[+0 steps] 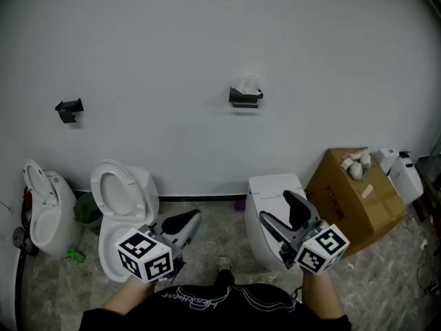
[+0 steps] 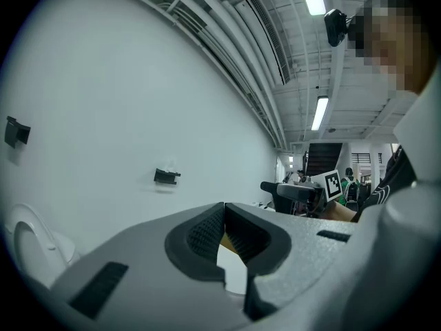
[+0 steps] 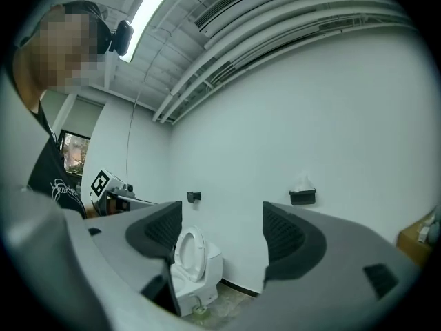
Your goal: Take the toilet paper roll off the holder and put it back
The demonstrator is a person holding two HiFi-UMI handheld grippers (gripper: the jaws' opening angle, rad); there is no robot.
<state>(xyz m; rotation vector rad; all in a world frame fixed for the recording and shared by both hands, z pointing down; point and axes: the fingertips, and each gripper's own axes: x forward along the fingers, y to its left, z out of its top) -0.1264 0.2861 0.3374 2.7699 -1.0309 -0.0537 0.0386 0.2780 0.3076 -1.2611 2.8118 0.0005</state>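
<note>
here, a person stands facing a white wall (image 1: 207, 33) with a two-jaw gripper in each hand, both pointed level at it. the toilet paper roll (image 1: 249, 85) sits on its black holder (image 1: 244, 99) on the wall, up toward twelve o'clock in the head view, well apart from both grippers. the left gripper (image 1: 187, 221), at seven o'clock, has its jaws pressed together with nothing between them. the right gripper (image 1: 277, 207), at five o'clock, holds its jaws wide and empty, and in its own view they frame an open-lidded toilet (image 3: 189, 261). a second black holder (image 1: 69, 109) hangs at ten o'clock. a cardboard box (image 1: 351, 192) rests on the floor at four o'clock.
</note>
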